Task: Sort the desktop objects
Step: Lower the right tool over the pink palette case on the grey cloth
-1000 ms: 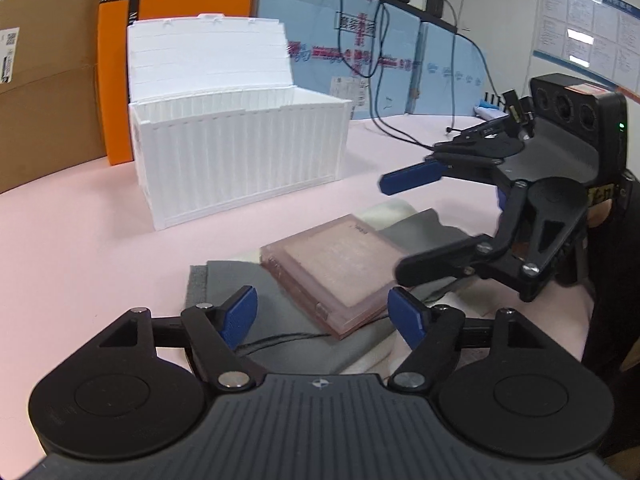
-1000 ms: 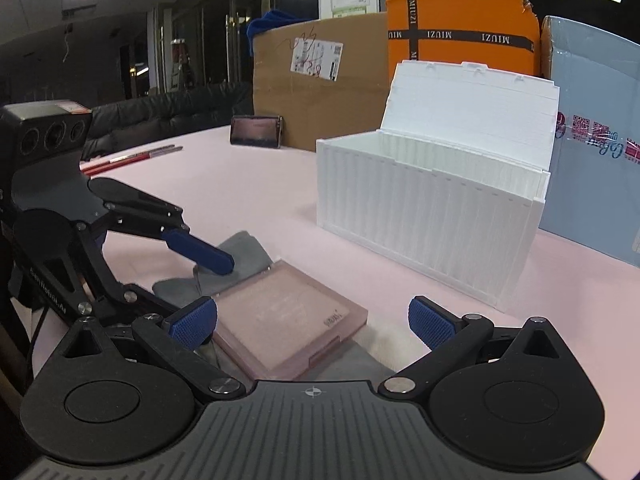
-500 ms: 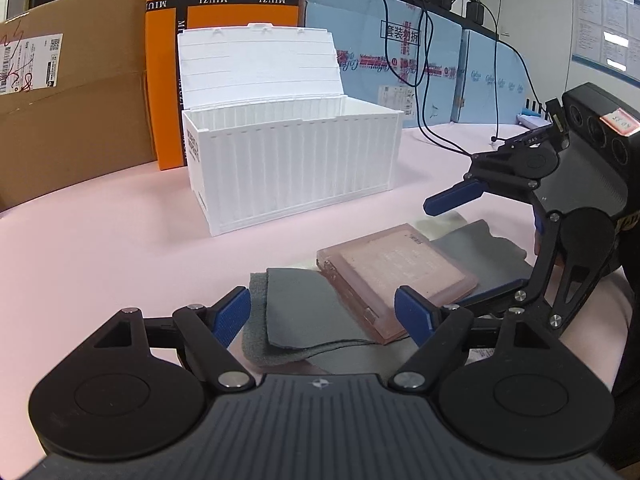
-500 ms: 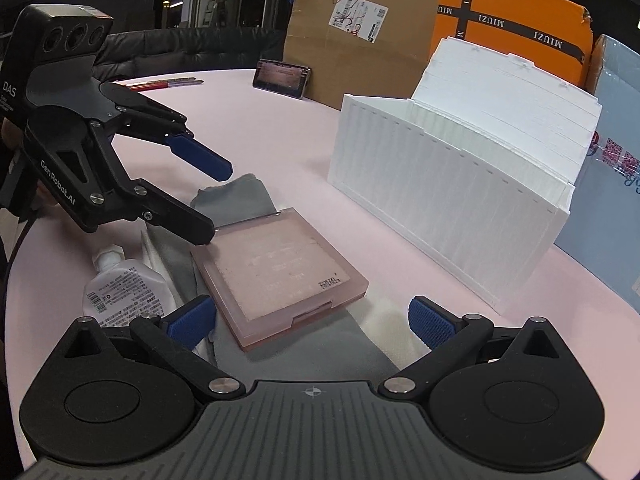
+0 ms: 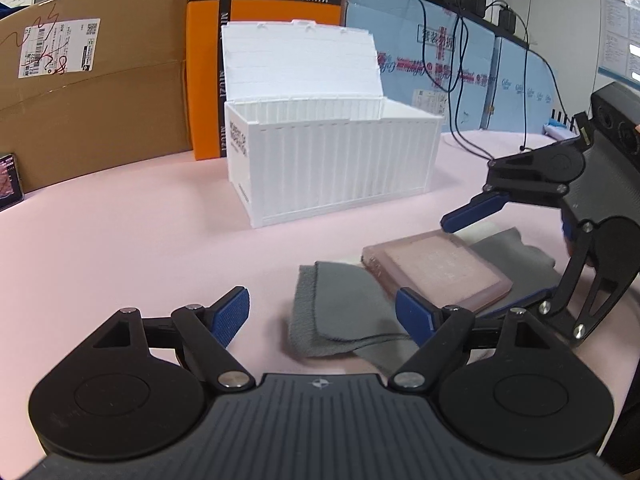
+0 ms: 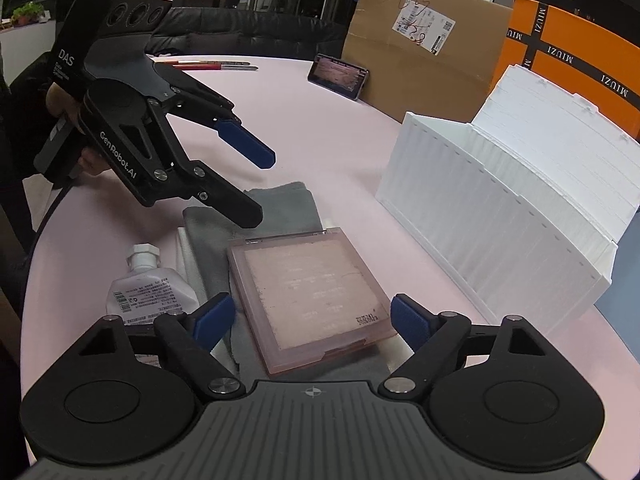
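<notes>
both grippers, left (image 5: 322, 312) and right (image 6: 312, 320), jaws apart, flank the pink case (image 6: 308, 296); next, pinching it for the white box (image 5: 336, 164).

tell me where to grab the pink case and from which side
Probably across the pink case by its two long side edges, coming in low from the right gripper: it lies flat on the grey cloth, thin, already between those open fingers.

Counting one pink case (image 6: 310, 294), one grey cloth (image 5: 340, 312), one tube (image 6: 150, 286). One white bin (image 5: 332, 160) ahead. Three boxes (image 5: 264, 0) behind it.
</notes>
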A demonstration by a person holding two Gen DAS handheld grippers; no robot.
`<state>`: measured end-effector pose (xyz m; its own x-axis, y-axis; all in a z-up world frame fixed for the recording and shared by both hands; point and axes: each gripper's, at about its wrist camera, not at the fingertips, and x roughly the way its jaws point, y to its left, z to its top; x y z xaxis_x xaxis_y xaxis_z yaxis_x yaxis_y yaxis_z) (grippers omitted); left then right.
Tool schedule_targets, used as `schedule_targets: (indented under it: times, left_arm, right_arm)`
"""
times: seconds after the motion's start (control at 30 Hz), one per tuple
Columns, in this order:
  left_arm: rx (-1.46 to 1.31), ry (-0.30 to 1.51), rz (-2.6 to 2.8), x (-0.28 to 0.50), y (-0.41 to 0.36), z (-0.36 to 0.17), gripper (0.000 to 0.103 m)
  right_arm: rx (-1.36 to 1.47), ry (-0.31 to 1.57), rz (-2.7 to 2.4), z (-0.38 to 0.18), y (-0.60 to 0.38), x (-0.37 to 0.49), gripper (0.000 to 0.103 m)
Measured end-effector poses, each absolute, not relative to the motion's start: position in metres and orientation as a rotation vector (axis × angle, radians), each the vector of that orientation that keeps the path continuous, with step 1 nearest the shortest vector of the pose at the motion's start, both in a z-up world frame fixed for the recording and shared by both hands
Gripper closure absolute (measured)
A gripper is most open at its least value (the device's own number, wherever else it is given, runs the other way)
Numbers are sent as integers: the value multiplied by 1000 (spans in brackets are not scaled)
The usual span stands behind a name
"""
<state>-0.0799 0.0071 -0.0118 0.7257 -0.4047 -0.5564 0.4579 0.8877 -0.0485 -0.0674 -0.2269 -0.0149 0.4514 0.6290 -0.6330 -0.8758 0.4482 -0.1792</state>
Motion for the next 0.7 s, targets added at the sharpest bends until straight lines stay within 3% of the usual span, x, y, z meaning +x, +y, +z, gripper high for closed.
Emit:
schedule_targets:
  times: [0.07, 0.7]
  left_arm:
    - [119, 608, -478, -78, 6, -15, 23]
    - [260, 589, -545, -75, -8, -20, 17]
  right_arm:
    - [-505, 522, 1002, -13, -230, -67, 30]
    - [-445, 614, 992, -15, -250, -63, 27]
